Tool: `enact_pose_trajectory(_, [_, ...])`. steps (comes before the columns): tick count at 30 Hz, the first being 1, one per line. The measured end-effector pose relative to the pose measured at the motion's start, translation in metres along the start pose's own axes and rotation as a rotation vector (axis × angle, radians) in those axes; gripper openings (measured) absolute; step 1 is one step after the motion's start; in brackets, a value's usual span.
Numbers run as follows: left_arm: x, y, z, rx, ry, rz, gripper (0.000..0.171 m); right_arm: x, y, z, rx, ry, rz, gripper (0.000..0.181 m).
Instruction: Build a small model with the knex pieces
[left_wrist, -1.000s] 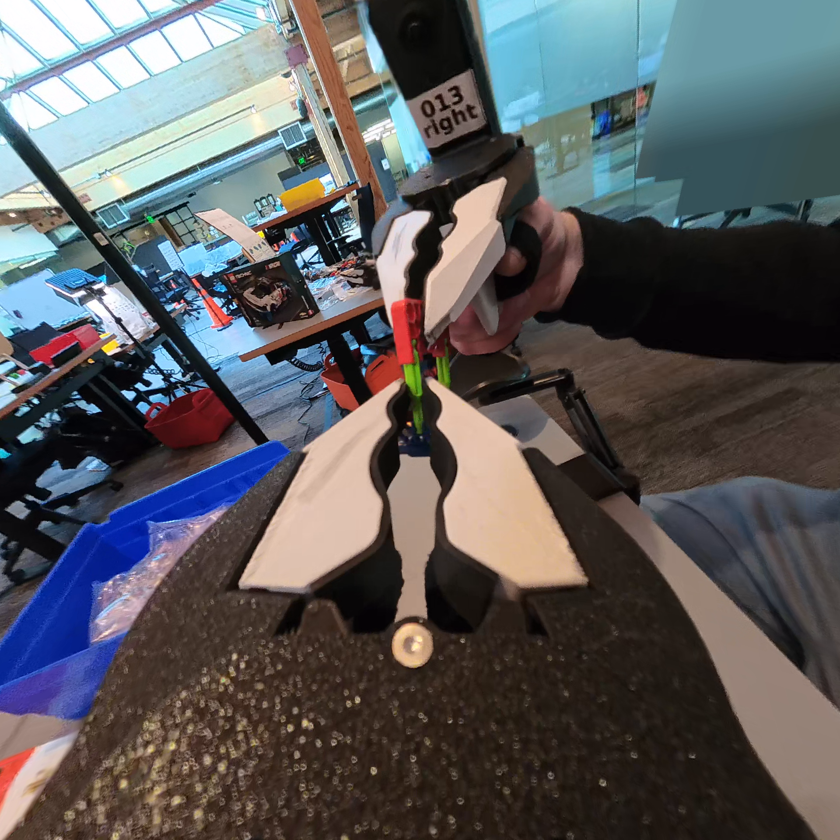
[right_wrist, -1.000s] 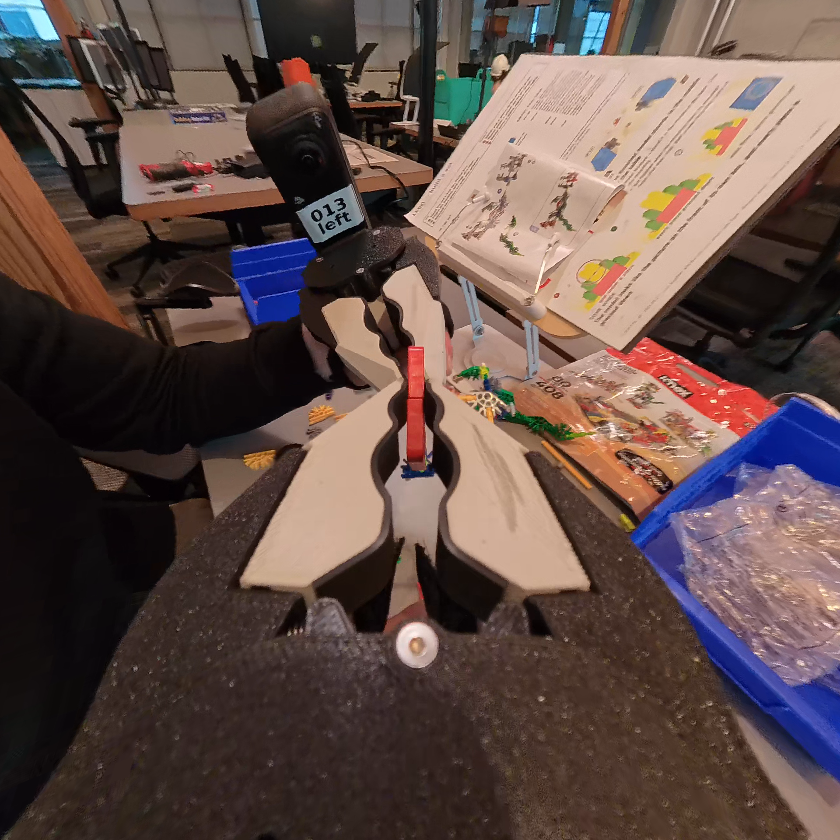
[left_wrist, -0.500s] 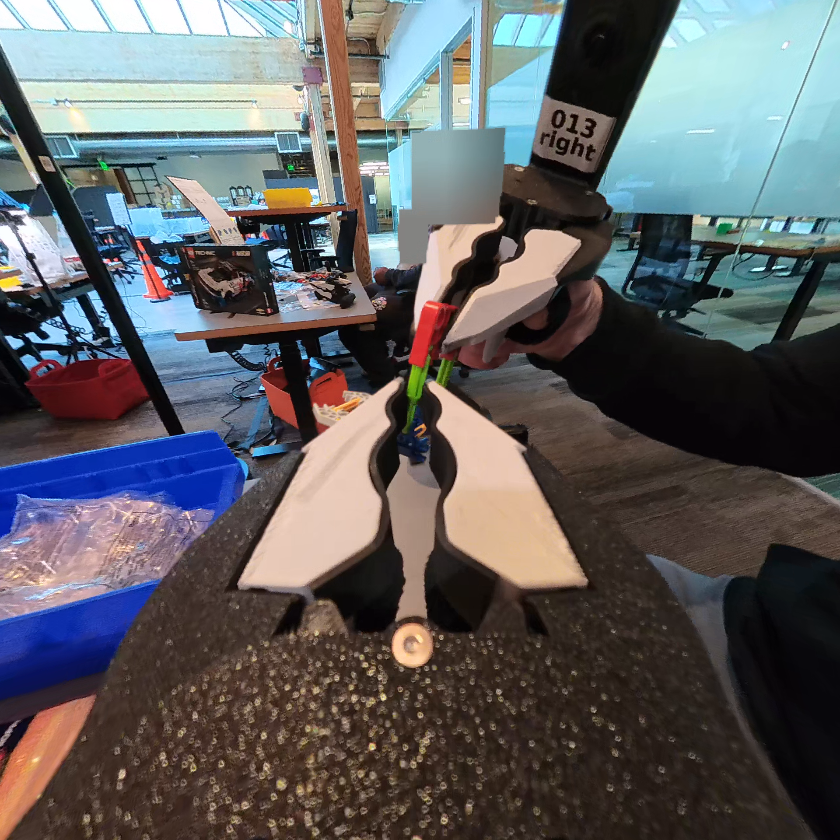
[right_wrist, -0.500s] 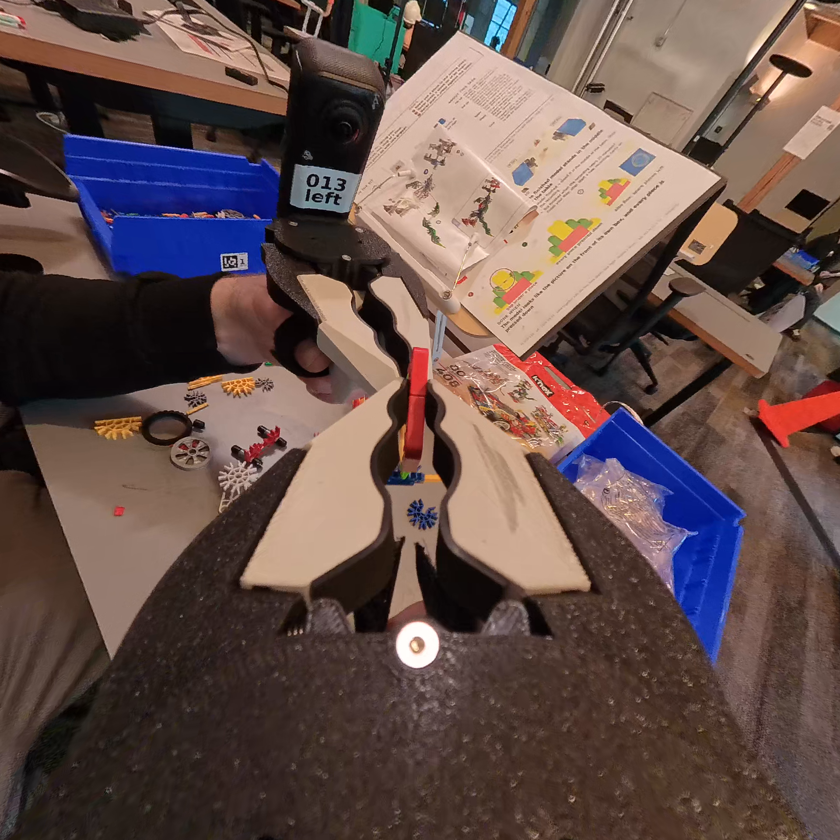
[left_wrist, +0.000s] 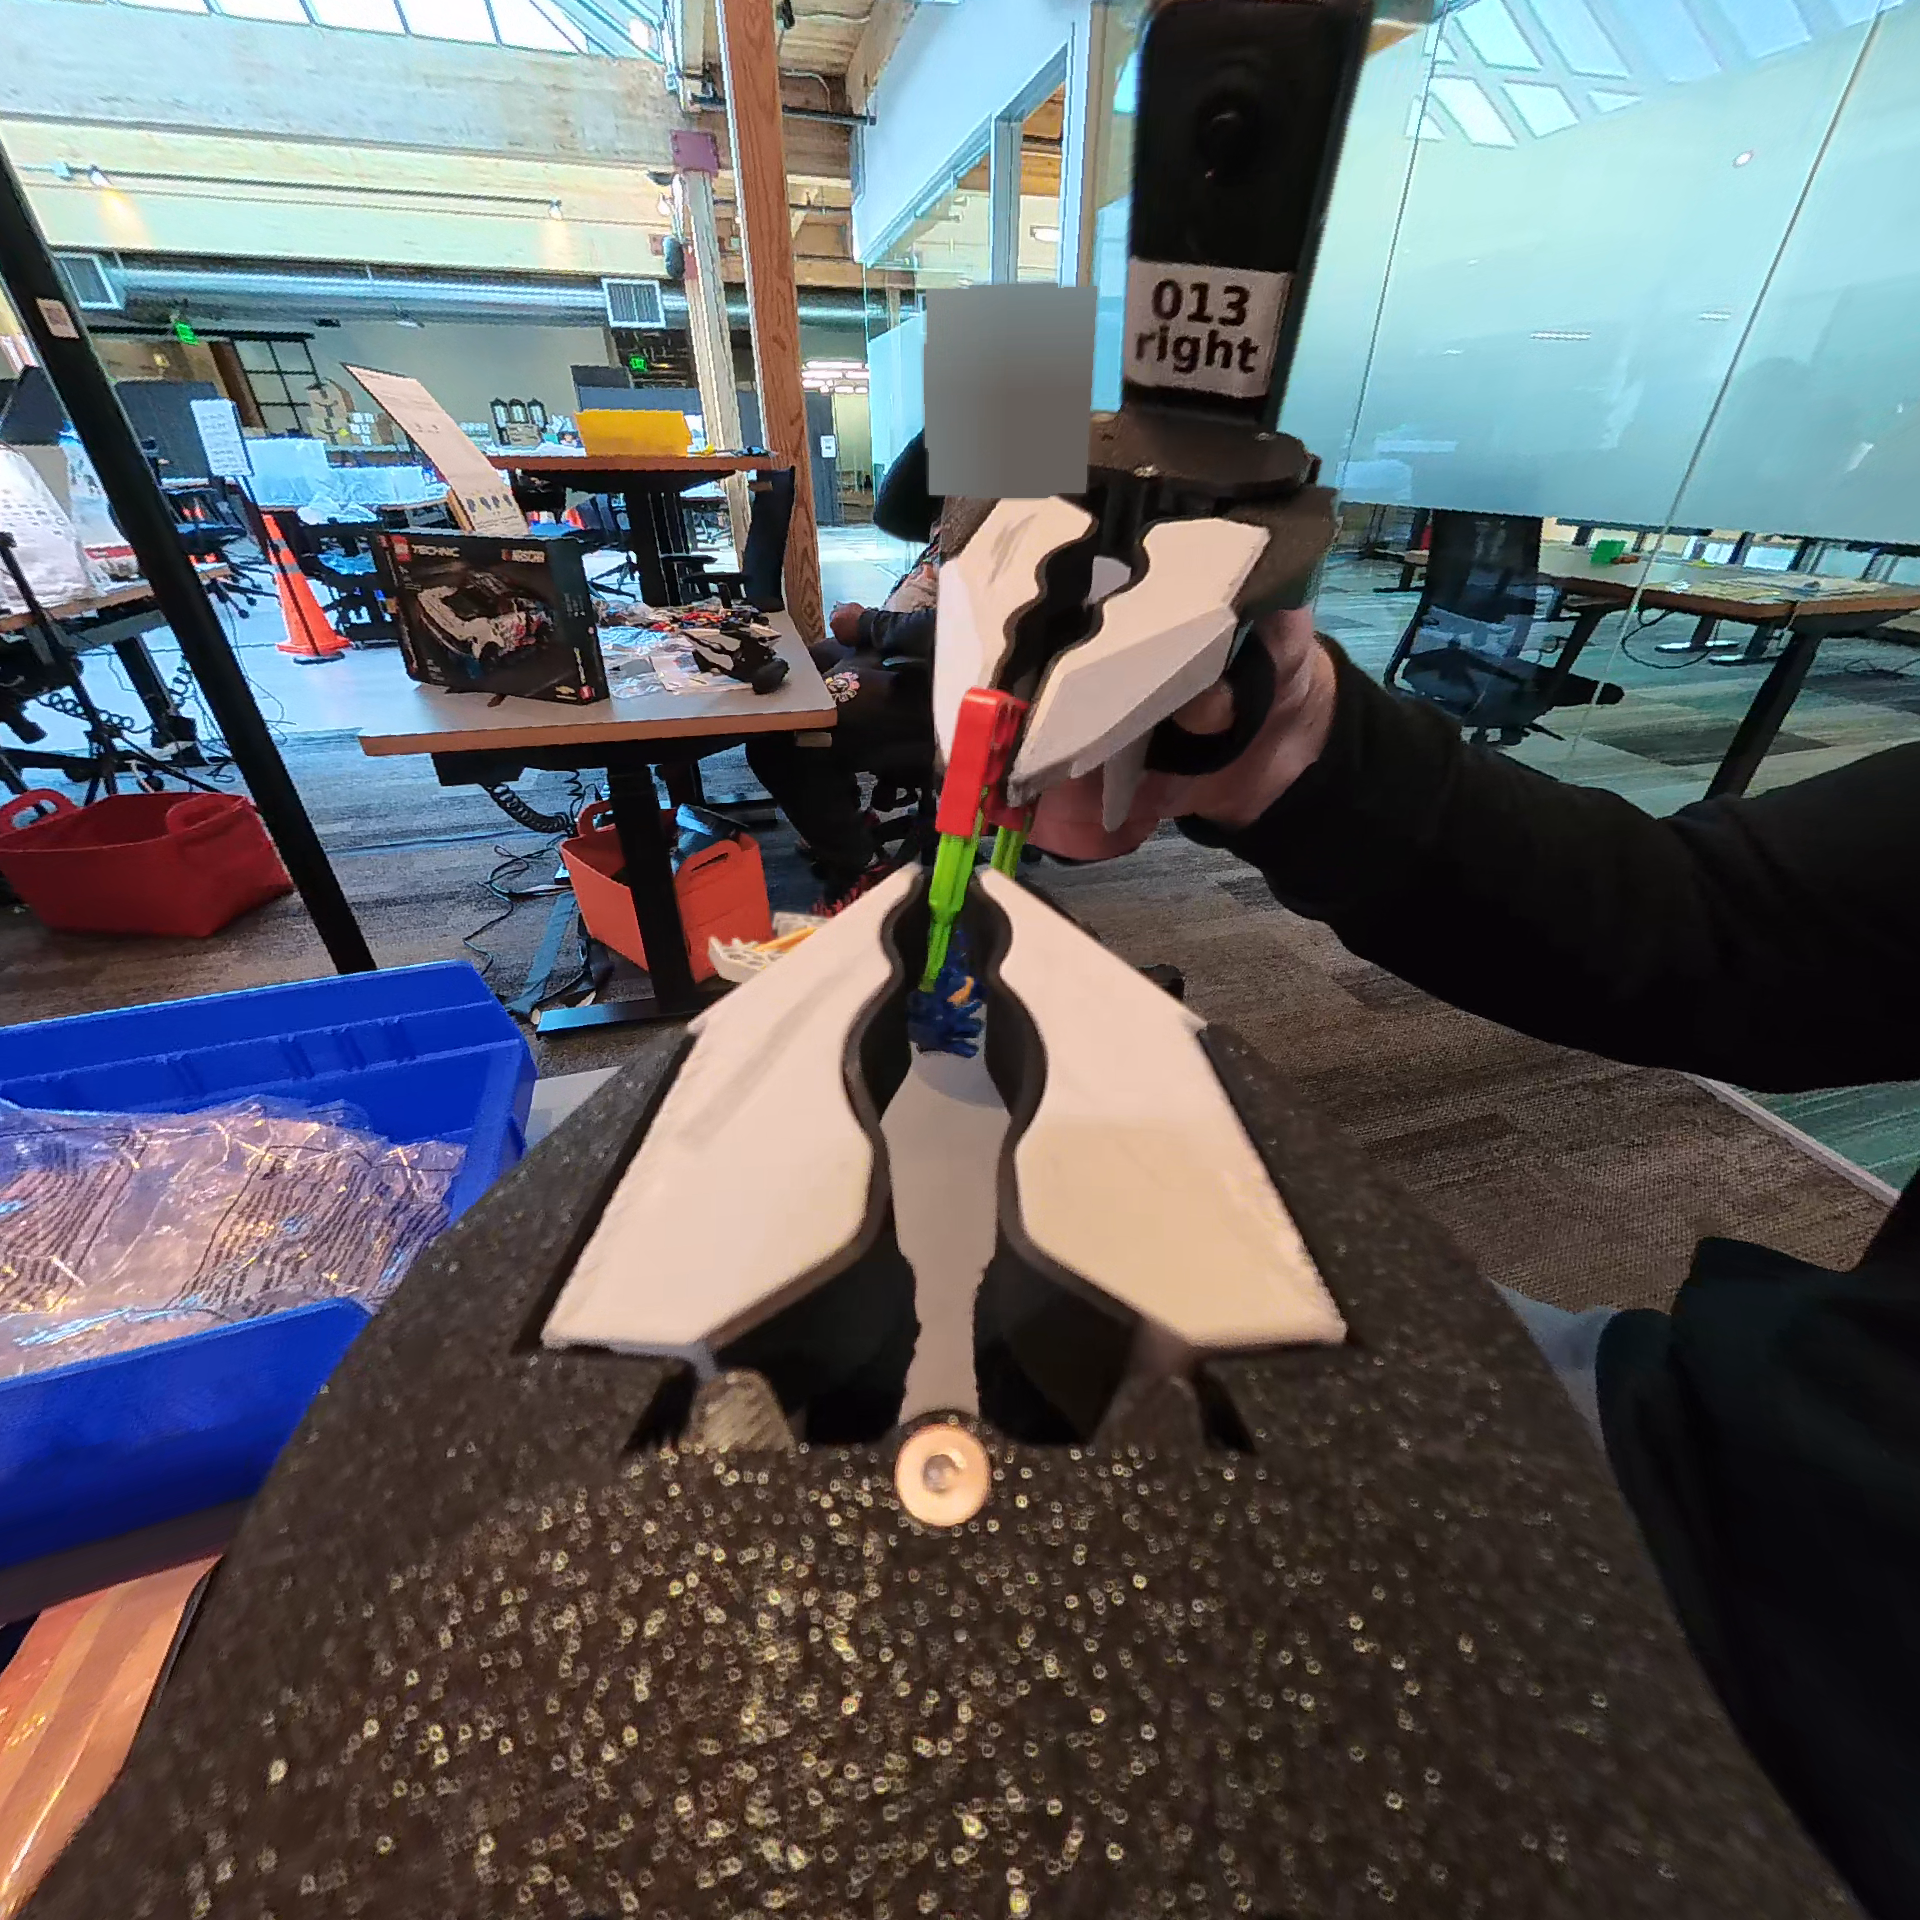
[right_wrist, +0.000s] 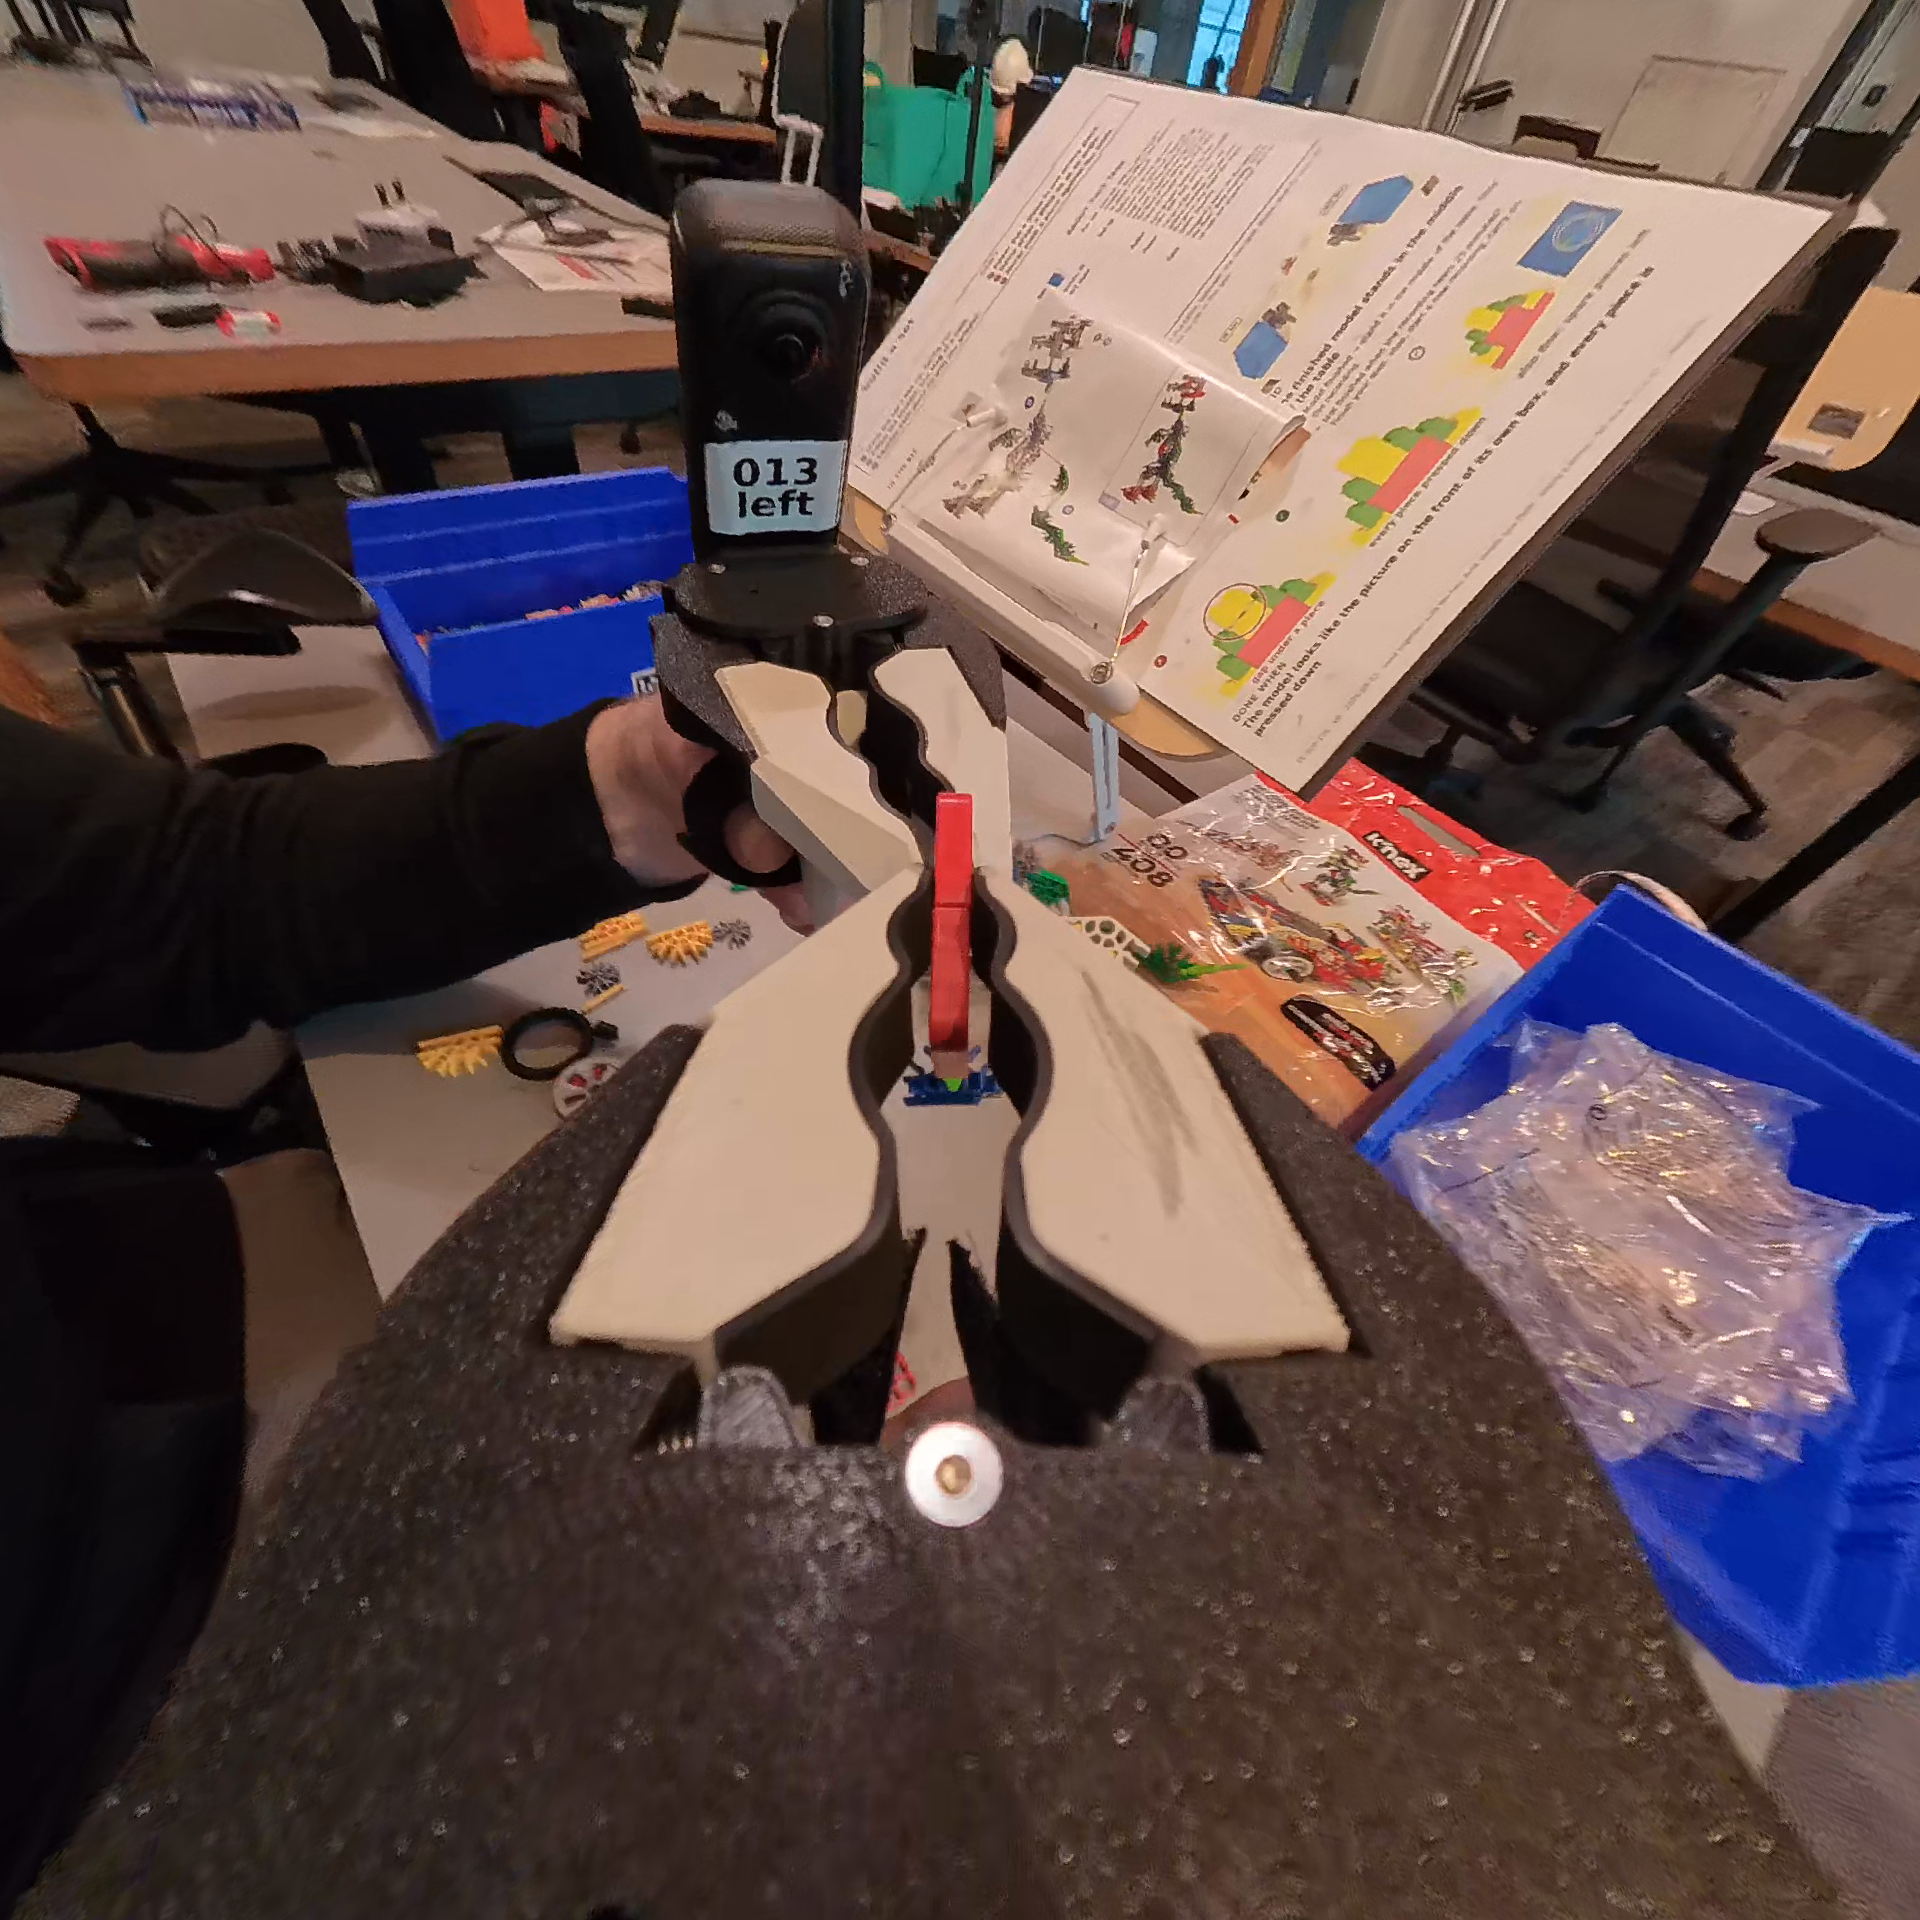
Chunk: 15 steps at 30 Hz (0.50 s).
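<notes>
White label (right_wrist: 774, 488) on black camera (right_wrist: 769, 312), toy bag (right_wrist: 1299, 935), instruction sheet (right_wrist: 1351, 343), kit box (left_wrist: 494, 613) bear writing

Left gripper (left_wrist: 951, 883): raised off the table, fingers closed to a narrow gap at the tips. Held by a hand (right_wrist: 665, 790) in a black sleeve, forefinger through the trigger loop.

Right gripper (right_wrist: 951, 883): raised, tips nearly closed. Its hand (left_wrist: 1236, 748), also black-sleeved, wraps the grip from below.

The two grippers face each other, tip to tip, almost touching. Both forearms come in from the sides, roughly level.
</notes>
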<state>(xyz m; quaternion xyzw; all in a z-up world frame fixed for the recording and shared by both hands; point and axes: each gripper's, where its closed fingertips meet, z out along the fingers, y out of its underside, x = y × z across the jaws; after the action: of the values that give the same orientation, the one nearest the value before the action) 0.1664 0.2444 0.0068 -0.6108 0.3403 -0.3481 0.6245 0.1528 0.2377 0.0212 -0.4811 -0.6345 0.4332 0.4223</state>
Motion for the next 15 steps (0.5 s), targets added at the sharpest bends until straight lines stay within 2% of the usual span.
enact_pose_trajectory(15, [-0.0025, -0.0031, -0.0037, 0.012, -0.008, -0.002, 0.005, 0.0033, 0.001, -0.0001, 0.056, -0.073, 0.156, 0.005])
